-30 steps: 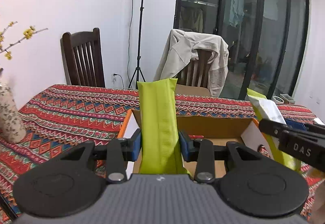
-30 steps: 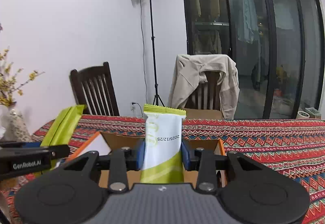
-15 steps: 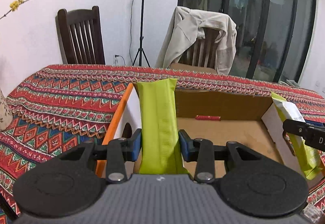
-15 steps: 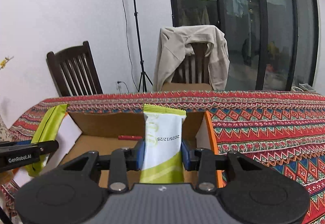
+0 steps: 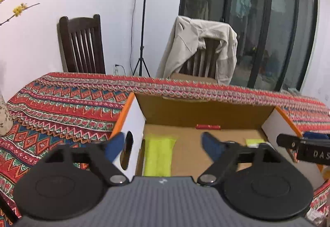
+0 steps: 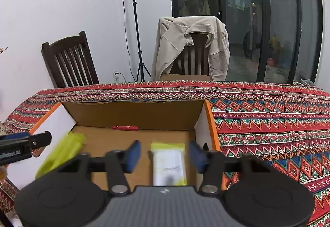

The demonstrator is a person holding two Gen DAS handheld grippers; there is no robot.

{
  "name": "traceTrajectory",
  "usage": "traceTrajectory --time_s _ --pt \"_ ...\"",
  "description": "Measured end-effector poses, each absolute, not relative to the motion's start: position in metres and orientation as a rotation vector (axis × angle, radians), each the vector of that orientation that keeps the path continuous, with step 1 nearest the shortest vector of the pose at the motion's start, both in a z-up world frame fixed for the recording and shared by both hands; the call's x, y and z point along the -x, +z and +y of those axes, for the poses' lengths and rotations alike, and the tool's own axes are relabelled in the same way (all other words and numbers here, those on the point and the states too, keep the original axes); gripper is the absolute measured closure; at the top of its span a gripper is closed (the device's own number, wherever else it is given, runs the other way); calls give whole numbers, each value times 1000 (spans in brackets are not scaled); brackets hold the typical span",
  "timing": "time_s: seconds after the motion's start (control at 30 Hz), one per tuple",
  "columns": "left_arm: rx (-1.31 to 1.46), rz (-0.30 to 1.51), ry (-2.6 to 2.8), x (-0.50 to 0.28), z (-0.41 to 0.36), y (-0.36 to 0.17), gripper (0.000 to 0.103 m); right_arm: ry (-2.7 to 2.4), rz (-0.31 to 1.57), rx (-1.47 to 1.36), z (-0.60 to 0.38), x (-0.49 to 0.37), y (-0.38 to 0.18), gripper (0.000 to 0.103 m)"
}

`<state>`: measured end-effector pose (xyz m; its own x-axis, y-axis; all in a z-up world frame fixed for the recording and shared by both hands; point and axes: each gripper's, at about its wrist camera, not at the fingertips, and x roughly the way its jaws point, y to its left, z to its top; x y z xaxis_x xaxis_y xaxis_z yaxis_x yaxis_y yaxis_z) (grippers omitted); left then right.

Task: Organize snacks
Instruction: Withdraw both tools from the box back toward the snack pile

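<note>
Left gripper (image 5: 163, 147): jaws apart, blurred lime packet (image 5: 157, 157) between them.
Right gripper (image 6: 164, 156): jaws apart, white-and-lime packet (image 6: 169, 165) between them, in box (image 6: 132, 111).

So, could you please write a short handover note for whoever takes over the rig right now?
Left gripper: open, holding nothing, over the left end of the cardboard box.
Right gripper: open, holding nothing, over the box's right end.
Green snack packet: inside the box by its left wall.
White-and-green snack packet: inside the box near its right wall.
Done: both packets are in the box.
Left: no other snacks show on the patterned tablecloth in these views; check outside them.
</note>
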<state>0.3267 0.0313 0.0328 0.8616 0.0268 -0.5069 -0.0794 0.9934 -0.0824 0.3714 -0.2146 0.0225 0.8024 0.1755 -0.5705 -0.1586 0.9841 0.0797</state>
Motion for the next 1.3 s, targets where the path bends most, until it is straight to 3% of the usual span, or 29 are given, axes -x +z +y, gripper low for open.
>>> traceTrajectory --time_s 0.03,0.07,0.17,0.77,1.3 --pt "110 519 57 -325 32 36 7 178 607 -31 -215 -370 23 18" --pt "118 508 60 -324 33 38 0 177 599 -32 -216 -369 24 15" --pt "137 479 57 -320 34 44 0 186 591 -37 -218 -369 27 0" --pt "143 418 42 -303 36 64 0 190 530 -29 -217 -355 47 0" --pt "129 321 11 -221 47 108 0 212 374 5 -228 -267 97 0"
